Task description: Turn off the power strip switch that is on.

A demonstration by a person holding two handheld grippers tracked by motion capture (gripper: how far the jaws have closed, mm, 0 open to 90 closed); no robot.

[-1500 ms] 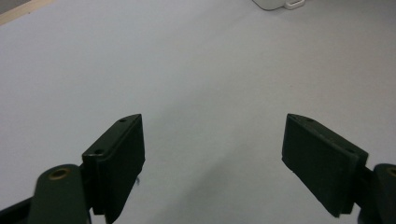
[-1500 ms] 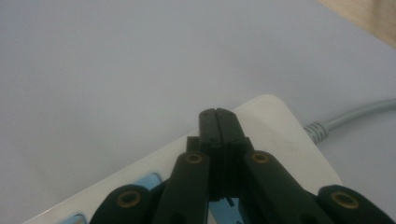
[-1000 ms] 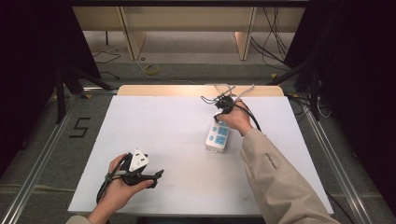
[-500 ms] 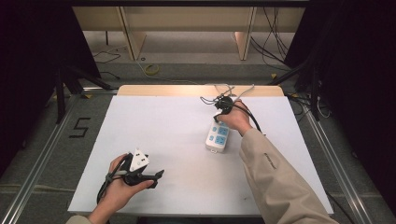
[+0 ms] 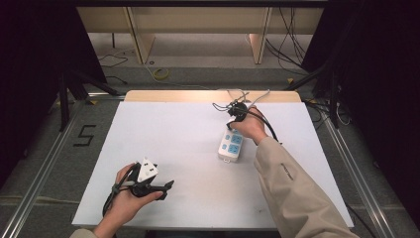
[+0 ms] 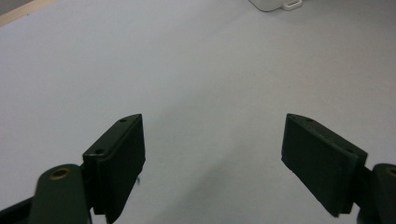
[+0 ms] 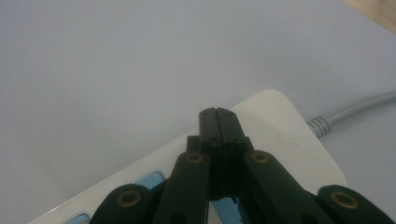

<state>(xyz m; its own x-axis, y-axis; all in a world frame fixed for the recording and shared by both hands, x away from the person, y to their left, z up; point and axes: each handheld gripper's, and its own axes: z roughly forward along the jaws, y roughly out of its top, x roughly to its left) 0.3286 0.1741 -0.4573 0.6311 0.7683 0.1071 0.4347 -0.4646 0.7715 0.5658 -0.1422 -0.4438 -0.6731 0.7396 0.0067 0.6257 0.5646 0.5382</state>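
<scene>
right gripper (image 7: 219, 116), jaws pressed together, bears on the white plastic power strip with blue sockets (image 5: 231, 146) right of frame centre, and should push straight down; left gripper (image 6: 212, 154), jaws apart, idles lower left.

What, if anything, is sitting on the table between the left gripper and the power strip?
Nothing visible. The left gripper rests open near the front edge of the white table, and bare tabletop runs from it to the power strip. The right gripper is shut over the strip's far end.
</scene>
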